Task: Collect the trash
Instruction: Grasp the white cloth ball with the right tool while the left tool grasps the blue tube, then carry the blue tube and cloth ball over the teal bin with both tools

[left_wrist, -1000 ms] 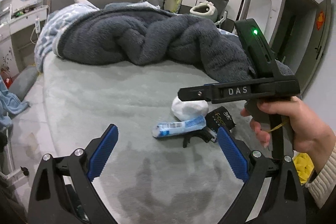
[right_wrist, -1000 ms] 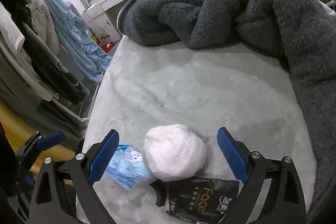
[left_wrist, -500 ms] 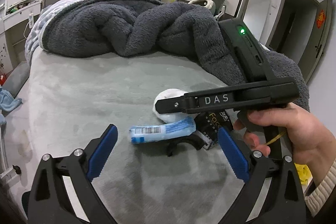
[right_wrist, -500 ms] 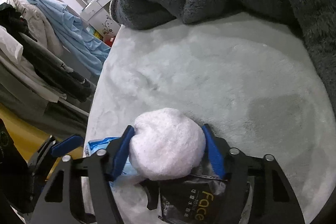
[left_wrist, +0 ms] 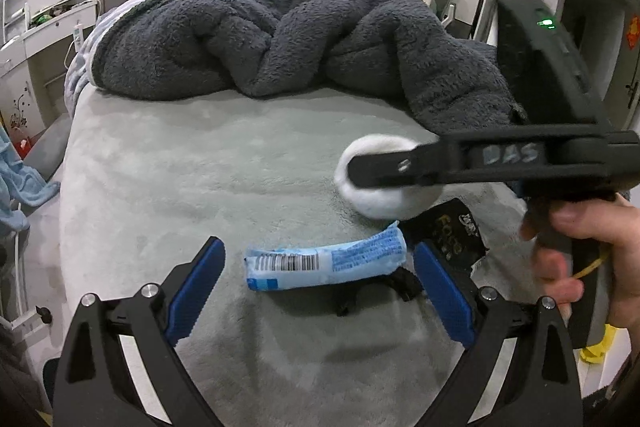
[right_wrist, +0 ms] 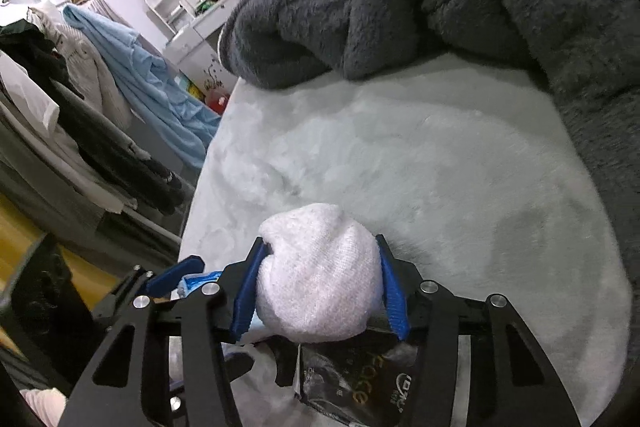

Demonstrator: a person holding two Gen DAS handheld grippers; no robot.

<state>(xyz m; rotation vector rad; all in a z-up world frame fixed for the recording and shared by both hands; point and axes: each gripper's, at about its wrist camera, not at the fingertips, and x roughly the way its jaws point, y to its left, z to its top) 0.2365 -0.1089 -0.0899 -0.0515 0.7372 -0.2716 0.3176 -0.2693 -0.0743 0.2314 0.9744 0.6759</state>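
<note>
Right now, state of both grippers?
Left gripper: open, holding nothing; a blue plastic wrapper lies between its fingers.
Right gripper: closing, pads pressed on the white crumpled tissue ball.

A white crumpled wad of tissue (right_wrist: 316, 275) sits between the right gripper's blue pads (right_wrist: 248, 291), squeezed on both sides. A blue tissue packet (left_wrist: 324, 263) lies flat, crosswise between the left gripper's open fingers (left_wrist: 196, 279). A black torn "Face" wrapper (right_wrist: 352, 383) lies under the wad.
</note>
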